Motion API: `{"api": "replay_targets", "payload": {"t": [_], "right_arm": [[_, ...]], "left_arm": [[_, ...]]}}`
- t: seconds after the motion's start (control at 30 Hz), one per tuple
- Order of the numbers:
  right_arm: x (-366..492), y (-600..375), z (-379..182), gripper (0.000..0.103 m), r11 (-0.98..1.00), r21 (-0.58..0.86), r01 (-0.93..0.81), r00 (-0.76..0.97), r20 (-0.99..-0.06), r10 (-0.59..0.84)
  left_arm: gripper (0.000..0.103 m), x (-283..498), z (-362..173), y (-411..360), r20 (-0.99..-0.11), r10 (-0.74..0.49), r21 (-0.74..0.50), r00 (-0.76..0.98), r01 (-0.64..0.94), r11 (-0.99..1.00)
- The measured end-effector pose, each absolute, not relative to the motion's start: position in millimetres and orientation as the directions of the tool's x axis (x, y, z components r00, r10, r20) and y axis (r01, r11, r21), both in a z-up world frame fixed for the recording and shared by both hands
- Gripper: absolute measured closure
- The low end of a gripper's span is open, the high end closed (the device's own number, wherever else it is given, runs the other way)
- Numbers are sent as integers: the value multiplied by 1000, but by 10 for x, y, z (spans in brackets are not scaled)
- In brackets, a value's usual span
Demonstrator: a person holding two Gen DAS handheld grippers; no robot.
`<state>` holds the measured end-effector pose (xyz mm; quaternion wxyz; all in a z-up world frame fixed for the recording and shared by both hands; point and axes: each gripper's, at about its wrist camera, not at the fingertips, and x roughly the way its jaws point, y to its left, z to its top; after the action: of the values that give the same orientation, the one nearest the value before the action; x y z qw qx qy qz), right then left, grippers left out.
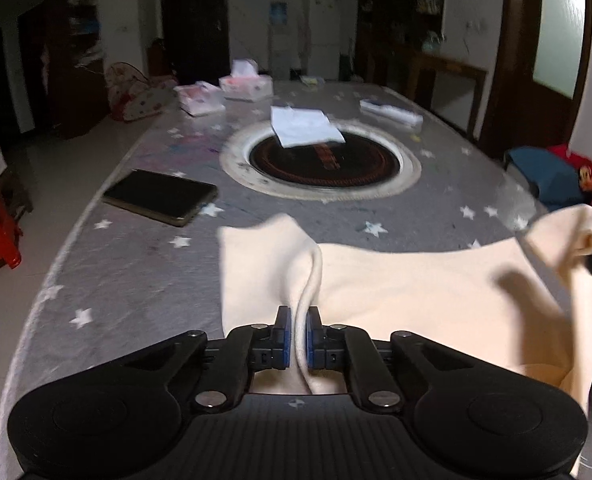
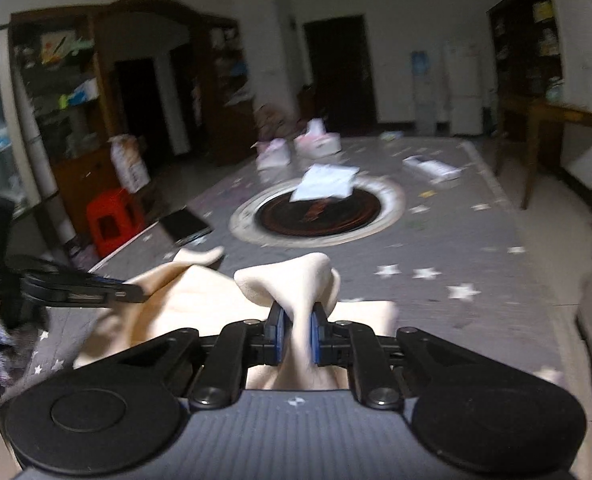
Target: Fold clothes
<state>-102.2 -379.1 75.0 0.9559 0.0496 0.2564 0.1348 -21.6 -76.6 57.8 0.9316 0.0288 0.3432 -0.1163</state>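
Observation:
A cream-coloured garment point(image 1: 408, 280) lies at the near end of a grey star-patterned table point(image 1: 128, 272). My left gripper point(image 1: 298, 314) is shut on a raised fold of its edge, the cloth pinched between the blue pads. In the right wrist view my right gripper point(image 2: 296, 316) is shut on another bunched corner of the garment point(image 2: 292, 276), lifted off the table. The right gripper's finger shows at the right edge of the left wrist view, holding cloth. The left gripper point(image 2: 136, 291) appears at the left of the right wrist view, gripping the garment's other corner.
A dark tablet point(image 1: 160, 197) lies left of a round black hotplate point(image 1: 324, 162) set in the table middle, with a white paper point(image 1: 306, 126) on its far rim. Tissue boxes point(image 1: 246, 84) stand at the far end. A red stool point(image 2: 114, 218) stands left of the table.

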Motion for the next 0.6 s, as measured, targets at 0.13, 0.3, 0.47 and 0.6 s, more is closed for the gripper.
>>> {"api": "replay_targets", "payload": {"t": [0.13,0.3,0.47,0.6], "right_arm": [[-1348,-4036,819,92,973,159,-169,859,-460,225],[-1696,-4280,820,92,983,158,-88,873,-463,152],[-1940,-4516,727,92,988,157,3,861,-503,77],[-1959,-4631,525,87,988,147,57,808,-587,41]], "left_arm": [[95,-524,735,-524,-605,-197,-67,771,197,978],[95,-968,867,-142,-575,-175,-122,799,128,984],[95,-1302,821,170,-607,-149,-138,781,81,987],[92,-1382,620,293,-686,-97,-97,721,41,994]]}}
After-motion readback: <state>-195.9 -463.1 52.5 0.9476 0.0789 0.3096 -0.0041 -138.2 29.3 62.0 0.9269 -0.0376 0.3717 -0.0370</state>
